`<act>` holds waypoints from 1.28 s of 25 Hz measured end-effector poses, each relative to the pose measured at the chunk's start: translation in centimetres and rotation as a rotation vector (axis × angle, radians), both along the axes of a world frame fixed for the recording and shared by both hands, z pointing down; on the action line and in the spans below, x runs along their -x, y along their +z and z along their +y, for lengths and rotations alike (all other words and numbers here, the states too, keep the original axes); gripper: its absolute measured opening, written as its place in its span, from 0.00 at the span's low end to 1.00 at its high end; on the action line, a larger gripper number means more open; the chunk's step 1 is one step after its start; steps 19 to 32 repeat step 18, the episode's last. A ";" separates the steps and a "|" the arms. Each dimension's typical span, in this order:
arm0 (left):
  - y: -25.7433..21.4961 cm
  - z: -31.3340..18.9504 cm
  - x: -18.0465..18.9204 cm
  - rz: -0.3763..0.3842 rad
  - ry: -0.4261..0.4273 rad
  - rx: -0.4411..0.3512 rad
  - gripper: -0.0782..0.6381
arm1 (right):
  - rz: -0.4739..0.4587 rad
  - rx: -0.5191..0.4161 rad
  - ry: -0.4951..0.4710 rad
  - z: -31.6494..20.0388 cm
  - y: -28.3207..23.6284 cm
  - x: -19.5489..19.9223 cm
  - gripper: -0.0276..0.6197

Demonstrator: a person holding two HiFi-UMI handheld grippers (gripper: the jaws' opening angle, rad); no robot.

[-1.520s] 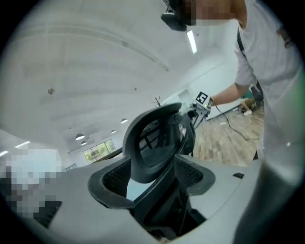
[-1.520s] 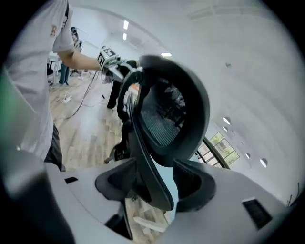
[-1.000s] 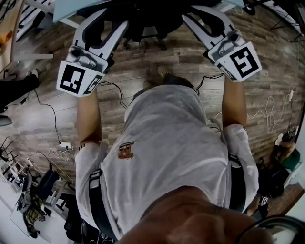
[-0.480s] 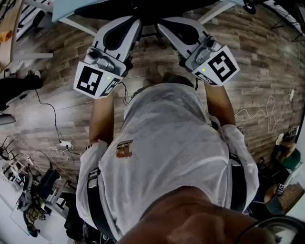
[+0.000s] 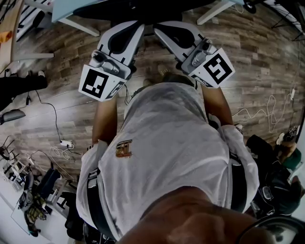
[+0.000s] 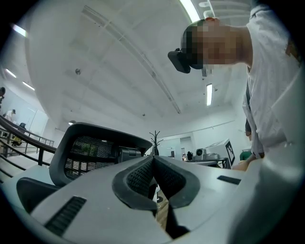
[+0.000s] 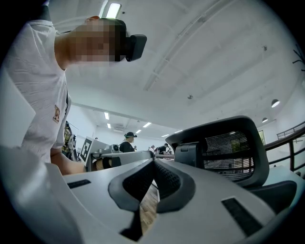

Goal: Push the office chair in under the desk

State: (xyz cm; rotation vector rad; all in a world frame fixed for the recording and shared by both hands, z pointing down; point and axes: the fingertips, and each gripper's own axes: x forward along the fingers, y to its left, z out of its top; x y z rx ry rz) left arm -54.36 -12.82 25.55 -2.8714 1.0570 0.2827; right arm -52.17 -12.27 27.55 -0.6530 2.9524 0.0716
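The black office chair (image 5: pixel 147 10) stands at the top of the head view, partly under the light blue desk (image 5: pixel 71 8). Its mesh back (image 6: pixel 90 152) fills the left of the left gripper view, and the same back (image 7: pixel 228 152) shows at the right of the right gripper view. My left gripper (image 5: pixel 137 26) and right gripper (image 5: pixel 159 26) are held side by side in front of me, both pointing at the chair. Each is shut, pads together, nothing between them. In the gripper views the left gripper (image 6: pixel 153 157) and right gripper (image 7: pixel 153 161) sit beside the back; contact with it cannot be told.
White desk legs (image 5: pixel 78 26) angle out either side of the chair. Cables and a power strip (image 5: pixel 64 144) lie on the wood floor at left, with dark bags (image 5: pixel 279 186) at right. A coat stand (image 6: pixel 155 140) and a standing person (image 7: pixel 126 143) are far behind.
Both grippers have closed from open and swung inward until they lie side by side. They have also moved forward toward the chair, which now sits further under the desk.
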 end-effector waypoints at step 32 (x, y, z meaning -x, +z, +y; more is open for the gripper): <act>0.5 -0.3 -0.6 -0.019 0.001 -0.001 0.13 | -0.010 -0.018 0.002 -0.2 -0.3 -1.0 0.09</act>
